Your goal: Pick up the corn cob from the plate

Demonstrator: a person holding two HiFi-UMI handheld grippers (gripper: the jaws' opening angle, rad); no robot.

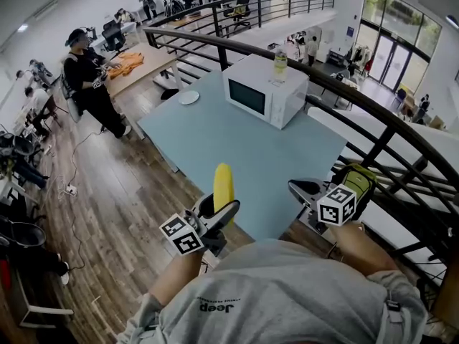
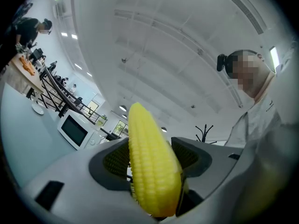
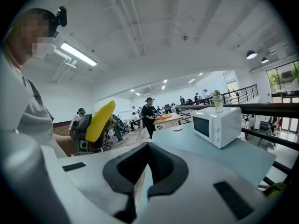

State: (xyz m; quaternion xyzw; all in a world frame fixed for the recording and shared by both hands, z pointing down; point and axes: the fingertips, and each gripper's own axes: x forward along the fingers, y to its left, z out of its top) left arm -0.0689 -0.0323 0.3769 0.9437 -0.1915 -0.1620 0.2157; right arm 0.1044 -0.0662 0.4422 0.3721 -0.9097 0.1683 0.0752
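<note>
The left gripper (image 1: 219, 212) has its jaws clamped on the corn cob (image 1: 224, 183), held upright in the air over the near edge of the table (image 1: 215, 138). The right gripper (image 1: 305, 190) hangs alongside, jaws together and empty. A white plate (image 1: 188, 97) sits at the table's far corner.

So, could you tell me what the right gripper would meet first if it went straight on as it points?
Probably the table top: the right gripper tilts slightly down toward it. The microwave stands right of that line, so it looks clear of it, though depth is hard to judge.
</note>
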